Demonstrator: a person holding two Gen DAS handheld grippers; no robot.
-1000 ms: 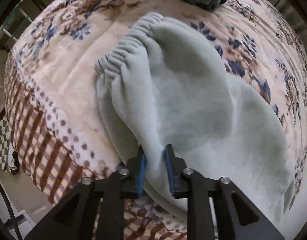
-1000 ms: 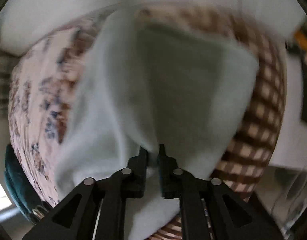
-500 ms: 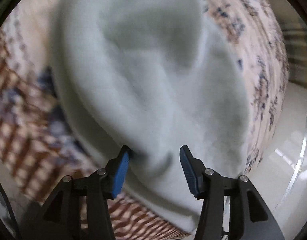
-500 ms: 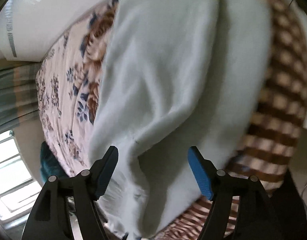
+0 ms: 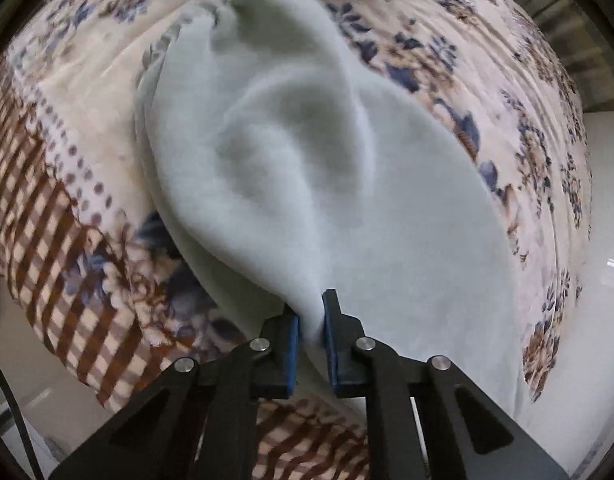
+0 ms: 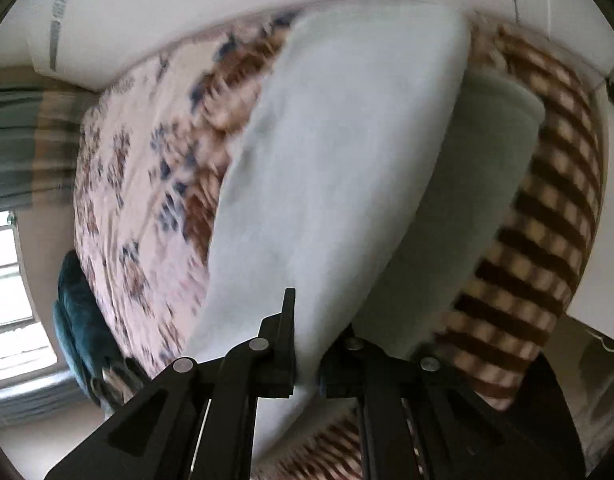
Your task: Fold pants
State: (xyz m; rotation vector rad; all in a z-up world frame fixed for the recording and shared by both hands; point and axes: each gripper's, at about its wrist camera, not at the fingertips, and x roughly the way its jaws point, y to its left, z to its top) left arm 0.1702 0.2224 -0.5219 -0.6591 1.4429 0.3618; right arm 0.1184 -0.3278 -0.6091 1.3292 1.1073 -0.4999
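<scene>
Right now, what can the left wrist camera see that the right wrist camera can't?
Only the left wrist view shows the gathered elastic waistband of the pale pants and the left tool, shut on a pinch of the fabric. Only the right wrist view shows a bright window, a striped curtain, and the right tool, shut on the pants. Both show the pale pants lying on the flowery blanket with its brown checked border, and something dark green near the blanket's edge.
</scene>
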